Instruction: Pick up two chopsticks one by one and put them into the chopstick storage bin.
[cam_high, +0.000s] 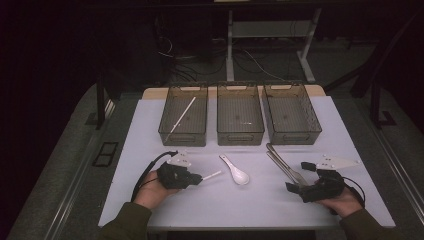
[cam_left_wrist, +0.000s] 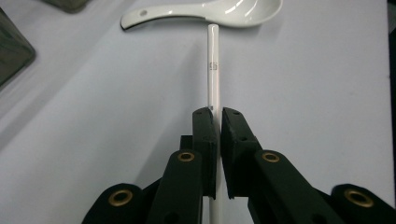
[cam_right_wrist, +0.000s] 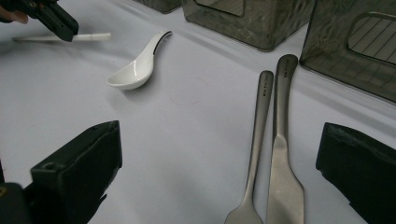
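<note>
Our left gripper (cam_left_wrist: 217, 116) clamps a white chopstick (cam_left_wrist: 213, 70) pointing to 12 o'clock, toward the soup spoon (cam_left_wrist: 205, 14). Our right gripper (cam_right_wrist: 219, 158) gapes around the fork (cam_right_wrist: 259, 135) and knife (cam_right_wrist: 282, 140). We should lift the chopstick level.

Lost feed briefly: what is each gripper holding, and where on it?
Left gripper grips the white stick near one end. Right gripper is open, holding nothing.
</note>
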